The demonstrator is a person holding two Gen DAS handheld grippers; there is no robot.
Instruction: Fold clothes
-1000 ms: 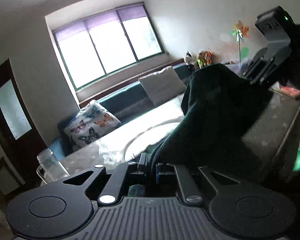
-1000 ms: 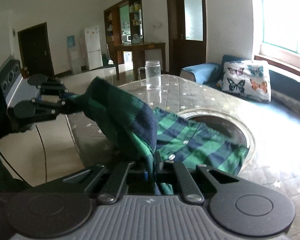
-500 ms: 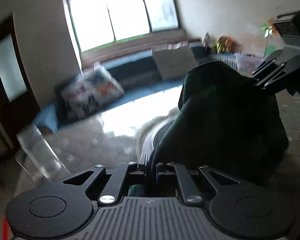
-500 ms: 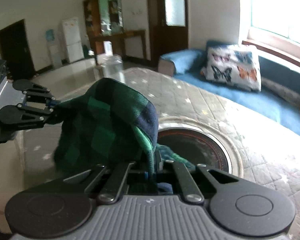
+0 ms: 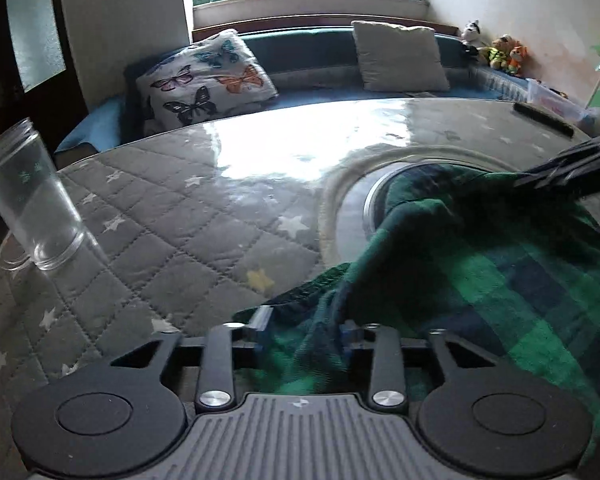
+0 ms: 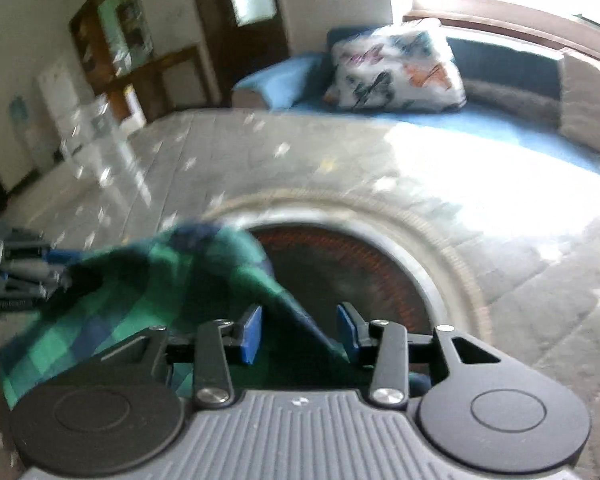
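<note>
1 plaid garment point(image 5: 500, 280), 2 grippers, 1 glass mug point(image 5: 32, 200), 2 cushions, 3 plush toys

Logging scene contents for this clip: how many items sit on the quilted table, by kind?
Green plaid garment: 1
Clear glass mug: 1
Dark flat bar at the far edge: 1
Total: 3

Both tongs point(image 5: 304, 330) point(image 6: 298, 332) lowered, jaws opening, shirt point(image 5: 480, 264) dropped onto table

Quilted table point(image 5: 204, 216): plaid shirt point(image 5: 500, 264), glass mug point(image 5: 32, 200)
</note>
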